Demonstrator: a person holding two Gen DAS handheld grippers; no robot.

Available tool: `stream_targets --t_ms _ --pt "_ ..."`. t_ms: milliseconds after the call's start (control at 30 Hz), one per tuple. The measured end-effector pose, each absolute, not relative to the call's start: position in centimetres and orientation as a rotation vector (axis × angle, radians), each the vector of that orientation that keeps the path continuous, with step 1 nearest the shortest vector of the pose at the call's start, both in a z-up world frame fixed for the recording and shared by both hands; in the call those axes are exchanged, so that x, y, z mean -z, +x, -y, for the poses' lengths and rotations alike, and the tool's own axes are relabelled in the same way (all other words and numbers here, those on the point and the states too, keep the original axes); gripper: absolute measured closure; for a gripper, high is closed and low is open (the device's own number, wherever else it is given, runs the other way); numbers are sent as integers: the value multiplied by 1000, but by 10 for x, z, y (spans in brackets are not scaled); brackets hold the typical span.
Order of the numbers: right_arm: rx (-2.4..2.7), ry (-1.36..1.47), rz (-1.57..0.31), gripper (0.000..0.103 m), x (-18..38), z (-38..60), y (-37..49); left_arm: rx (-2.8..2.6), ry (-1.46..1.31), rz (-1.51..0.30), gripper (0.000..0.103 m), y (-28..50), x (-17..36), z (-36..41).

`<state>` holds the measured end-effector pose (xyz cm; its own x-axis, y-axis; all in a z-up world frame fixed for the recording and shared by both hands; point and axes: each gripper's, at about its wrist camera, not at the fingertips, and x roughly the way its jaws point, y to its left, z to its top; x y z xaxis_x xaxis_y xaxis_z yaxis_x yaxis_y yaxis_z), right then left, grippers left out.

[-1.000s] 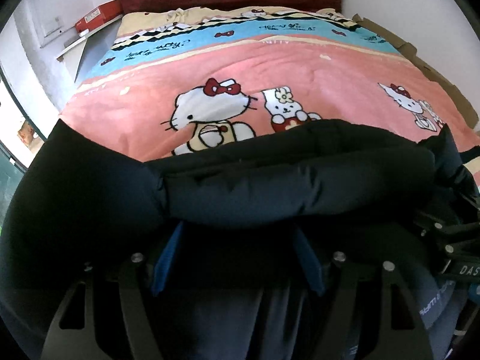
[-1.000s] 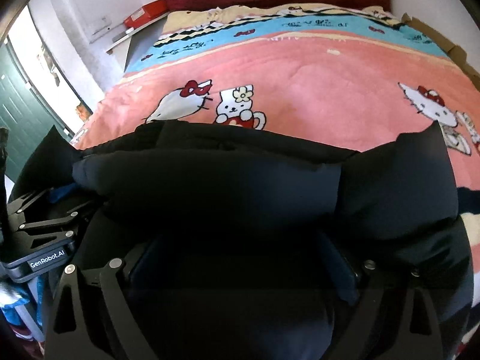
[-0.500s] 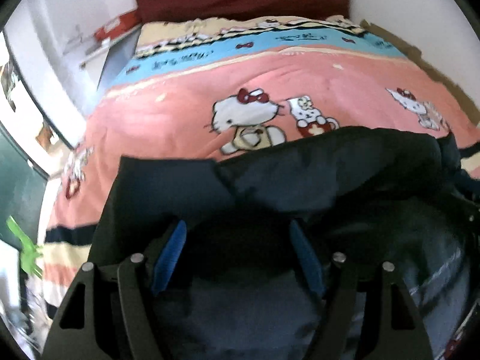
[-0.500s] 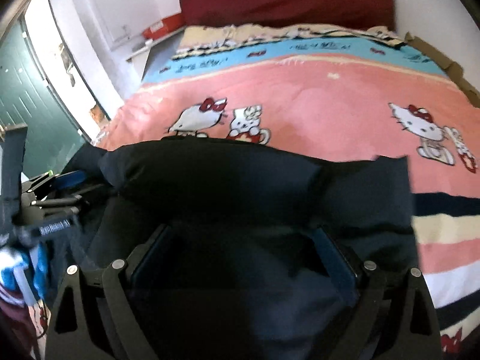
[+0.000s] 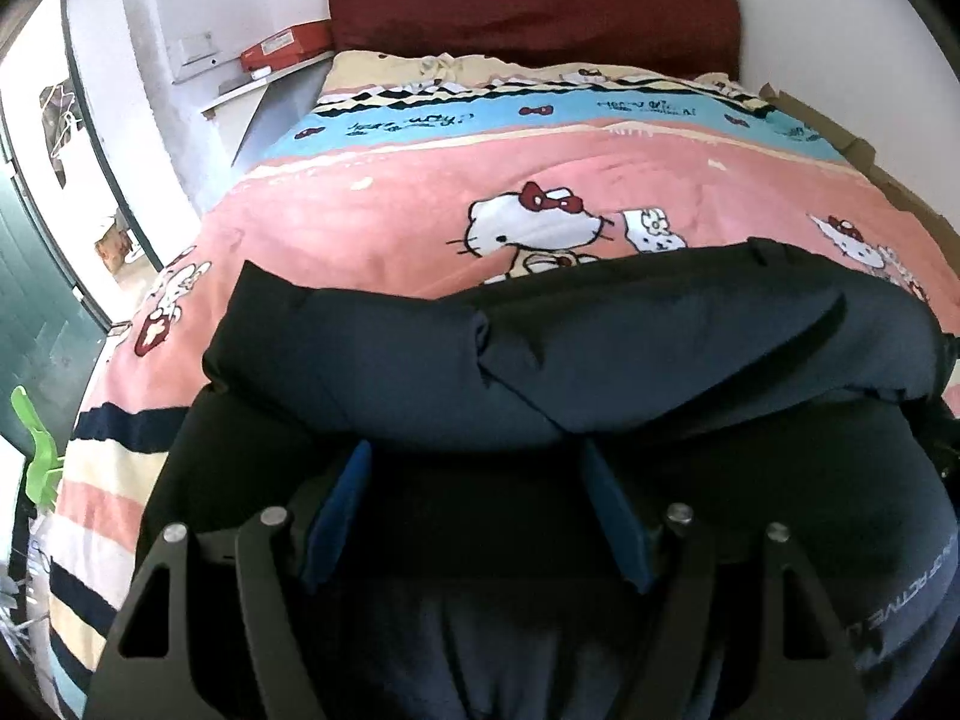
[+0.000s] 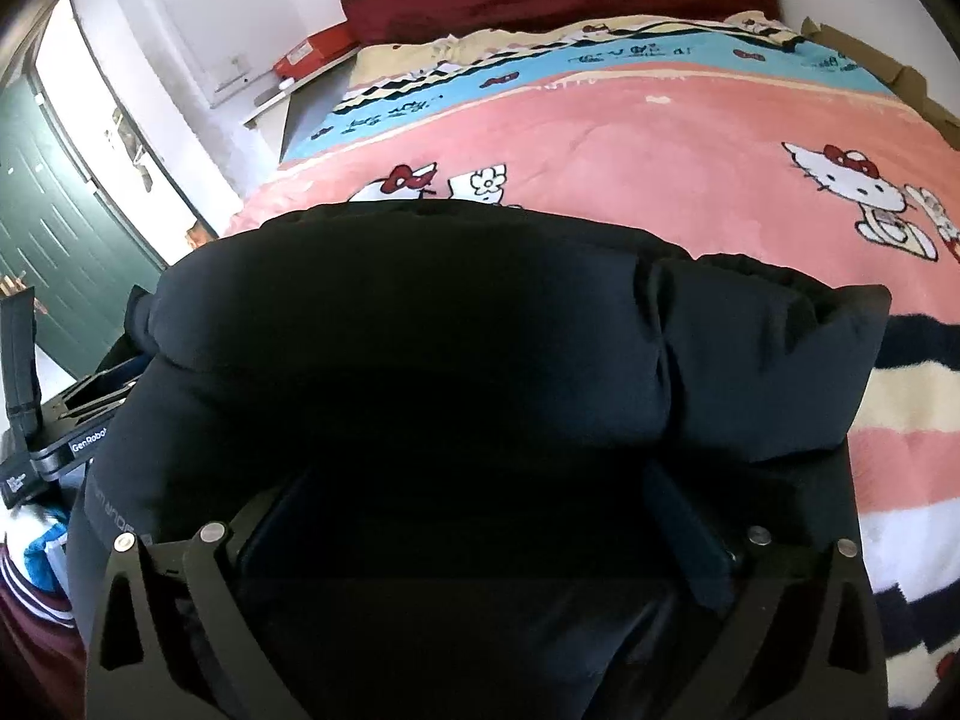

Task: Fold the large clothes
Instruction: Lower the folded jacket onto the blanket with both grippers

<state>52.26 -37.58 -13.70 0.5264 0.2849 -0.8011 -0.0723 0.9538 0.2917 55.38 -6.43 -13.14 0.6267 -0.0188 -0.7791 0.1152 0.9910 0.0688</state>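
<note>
Dark navy garment (image 5: pixel 600 360): bulky, folded over in a thick roll at the near end of the bed, draped across both grippers and filling the lower half of each wrist view. Grey lettering on its fabric at 4 o'clock in the left wrist view, too distorted to read. Same garment (image 6: pixel 456 348) near black in the right wrist view, one blunt corner jutting toward 3 o'clock.

Left gripper (image 5: pixel 474 474): blue fingers (image 5: pixel 336 510) spread apart, tips buried under the fabric roll; grasp on the cloth cannot be told, as the tips are hidden.

Right gripper (image 6: pixel 480 516): dark fingers (image 6: pixel 690 534) set wide, tips covered by cloth; clamped or released cannot be told.

Left gripper body also visible from the right wrist view at 9 o'clock, partly under the garment.

Bedspread (image 5: pixel 390 204): pink with cartoon cat prints, blue band toward 12 o'clock, striped section at 8 o'clock in the left wrist view and 4 o'clock in the right.

Headboard (image 5: pixel 534 12): dark red, at 12 o'clock.

Red box (image 5: pixel 285 48): on a white shelf, 11 o'clock.

Green door (image 6: pixel 54 228): 9 o'clock in the right wrist view.
</note>
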Motion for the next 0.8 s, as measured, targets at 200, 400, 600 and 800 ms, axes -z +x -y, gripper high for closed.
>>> stream_targets --t_ms 200,400,600,800 --pt "-222 256 -982 2 143 378 522 68 112 -868 32 551 135 66" --pt "-226 273 -967 2 147 380 521 70 105 -861 31 551 137 65" --pt "-230 284 -960 2 150 380 520 69 107 -860 31 551 138 65" --pt "-186 245 -994 2 136 374 519 77 84 -898 32 548 115 51"
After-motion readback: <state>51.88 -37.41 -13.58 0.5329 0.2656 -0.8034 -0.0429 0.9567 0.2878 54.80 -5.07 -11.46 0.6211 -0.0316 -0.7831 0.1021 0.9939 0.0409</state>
